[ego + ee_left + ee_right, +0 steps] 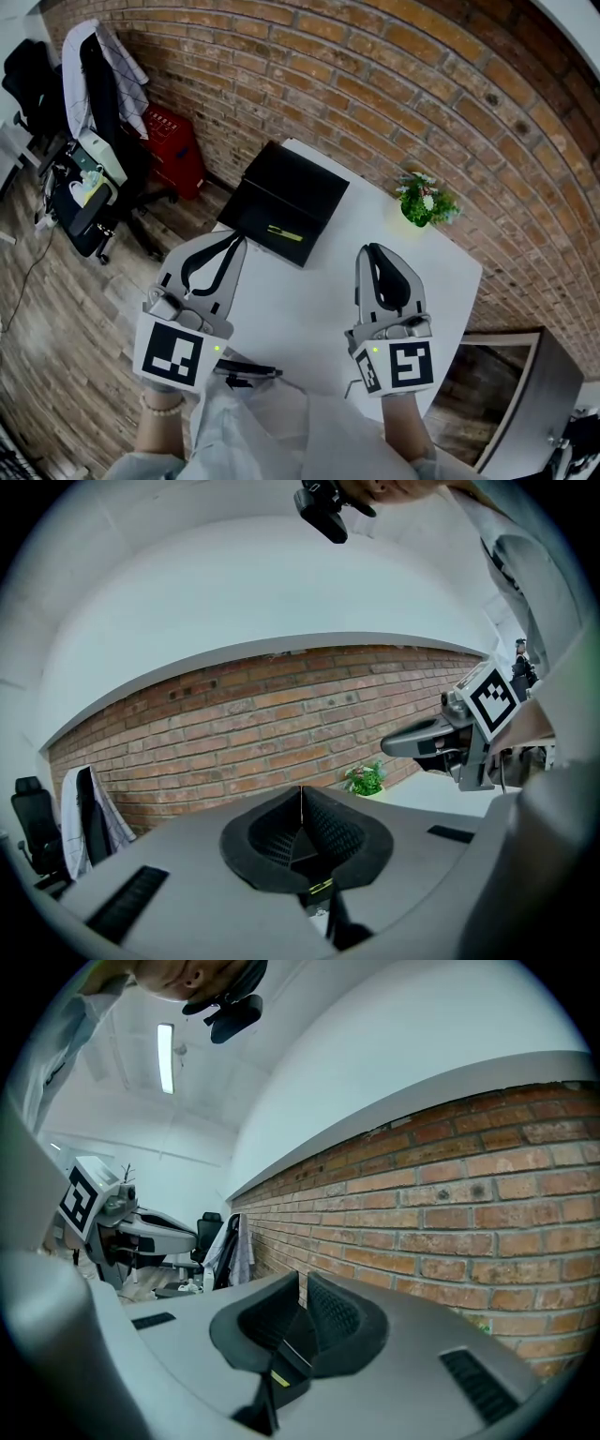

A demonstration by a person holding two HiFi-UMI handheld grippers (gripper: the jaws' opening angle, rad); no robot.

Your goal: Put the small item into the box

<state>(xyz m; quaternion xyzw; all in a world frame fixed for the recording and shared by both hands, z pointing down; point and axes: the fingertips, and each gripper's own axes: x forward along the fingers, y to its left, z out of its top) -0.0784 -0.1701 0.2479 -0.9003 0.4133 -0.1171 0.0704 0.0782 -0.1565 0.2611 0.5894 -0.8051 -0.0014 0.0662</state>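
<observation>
In the head view a black box lies on the white table at its far left corner. A small yellow-green item rests on the near part of the box. My left gripper hovers just in front of the box, its jaws shut with nothing between them. My right gripper is held over the table's right half, also shut and empty. Both gripper views point up at the brick wall, so neither shows the box or the item. The left gripper and the right gripper show their black pads pressed together.
A small potted plant stands at the table's far right by the brick wall. An office chair draped with clothes and a red crate are on the floor to the left. A grey cabinet stands at the lower right.
</observation>
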